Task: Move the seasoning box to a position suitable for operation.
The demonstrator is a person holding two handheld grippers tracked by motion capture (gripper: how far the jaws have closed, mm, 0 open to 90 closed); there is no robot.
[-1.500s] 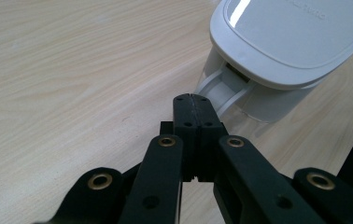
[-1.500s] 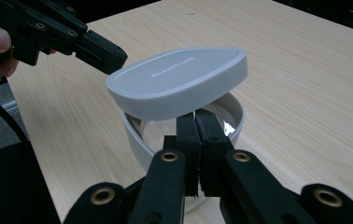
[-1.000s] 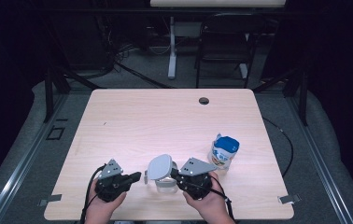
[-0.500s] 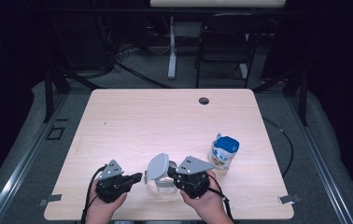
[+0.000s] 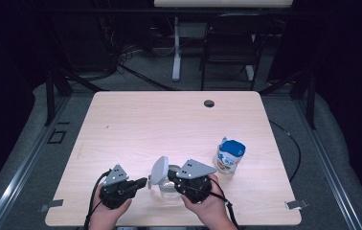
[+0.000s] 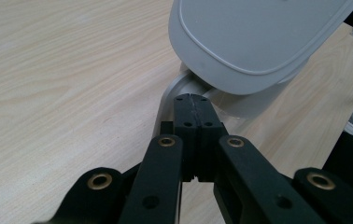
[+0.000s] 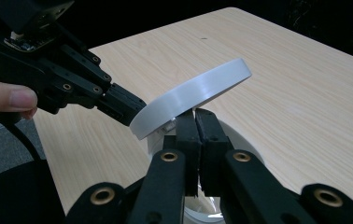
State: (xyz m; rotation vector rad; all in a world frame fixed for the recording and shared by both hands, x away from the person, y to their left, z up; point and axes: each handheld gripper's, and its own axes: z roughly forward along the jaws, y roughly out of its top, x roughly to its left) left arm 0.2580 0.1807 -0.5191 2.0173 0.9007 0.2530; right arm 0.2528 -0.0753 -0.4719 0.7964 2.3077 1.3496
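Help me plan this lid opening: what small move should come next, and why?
Probably ease the left claw further up and back to swing the grey lid fully open. The lid already stands tilted on its hinge above the clear container, the left claw's shut jaws sit at the hinge side, and the right claw appears shut on the container's rim, steadying it.

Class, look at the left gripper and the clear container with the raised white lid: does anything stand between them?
Nothing visible does. The left gripper has its shut jaws right at the container, under the tilted lid.

A dim lab or studio: a lone wooden table [image 5: 179,124] ringed by dark curtains, floor cables and stands.
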